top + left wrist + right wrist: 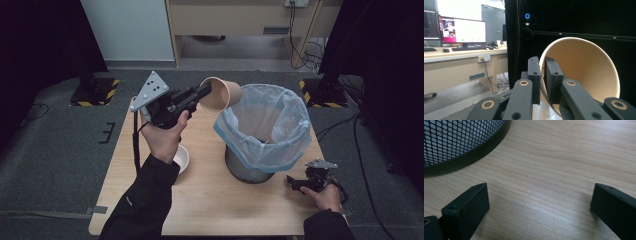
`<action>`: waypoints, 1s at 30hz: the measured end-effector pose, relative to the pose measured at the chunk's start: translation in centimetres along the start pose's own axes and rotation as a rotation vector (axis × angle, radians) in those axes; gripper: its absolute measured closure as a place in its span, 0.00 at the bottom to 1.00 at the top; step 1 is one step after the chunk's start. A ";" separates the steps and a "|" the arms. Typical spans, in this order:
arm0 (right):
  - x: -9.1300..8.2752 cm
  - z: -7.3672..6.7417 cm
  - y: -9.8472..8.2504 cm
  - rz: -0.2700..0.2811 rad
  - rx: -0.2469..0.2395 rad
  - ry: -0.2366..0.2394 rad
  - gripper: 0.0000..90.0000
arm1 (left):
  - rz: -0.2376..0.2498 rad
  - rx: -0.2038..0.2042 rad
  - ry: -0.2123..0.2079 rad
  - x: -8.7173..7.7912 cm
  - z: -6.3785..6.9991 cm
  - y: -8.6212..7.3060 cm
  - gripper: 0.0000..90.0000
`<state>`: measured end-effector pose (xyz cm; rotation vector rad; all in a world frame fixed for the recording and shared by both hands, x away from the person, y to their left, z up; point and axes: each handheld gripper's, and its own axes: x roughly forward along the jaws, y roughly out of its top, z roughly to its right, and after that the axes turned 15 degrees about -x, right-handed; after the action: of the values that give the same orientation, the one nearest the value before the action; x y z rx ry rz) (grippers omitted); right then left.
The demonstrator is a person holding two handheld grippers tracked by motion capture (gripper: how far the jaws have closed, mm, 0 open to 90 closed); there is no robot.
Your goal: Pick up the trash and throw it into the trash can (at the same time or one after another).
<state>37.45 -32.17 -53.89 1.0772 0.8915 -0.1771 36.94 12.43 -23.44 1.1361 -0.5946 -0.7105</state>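
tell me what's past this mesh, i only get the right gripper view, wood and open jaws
Observer: The mesh is a bin lined with a pale blue bag, seen from the high view.
Operator: where's the other hand
Observer: The left gripper is raised beside the bin's rim, shut on the wall of a paper cup.
Operator: cup upright?
Observer: No, it lies on its side; the left gripper view looks into its open mouth.
Operator: anything else on the table
Observer: A small white bowl sits by the left forearm.
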 end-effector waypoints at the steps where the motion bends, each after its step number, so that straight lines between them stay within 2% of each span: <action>1: 0.0 0.0 0.0 0.000 0.000 0.000 0.03 | 0.000 -0.003 -0.003 0.3 0.1 -0.1 0.93; 5: 0.0 0.0 0.0 0.001 0.003 -0.001 0.03 | -0.006 -0.010 -0.013 1.4 0.3 -0.6 0.93; 12: 0.0 0.0 0.0 0.001 0.002 -0.001 0.03 | -0.032 -0.014 0.001 3.4 0.2 -1.5 0.93; 26: 0.0 0.0 0.0 0.003 -0.002 -0.002 0.02 | -0.113 0.007 0.019 7.9 0.6 -3.2 0.93; 30: 0.0 0.0 0.0 0.003 -0.001 -0.002 0.02 | -0.149 0.009 -0.001 9.3 0.5 -3.6 0.90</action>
<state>37.48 -32.17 -53.90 1.0771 0.8881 -0.1747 41.86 4.10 -26.03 1.1967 -0.5181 -0.8369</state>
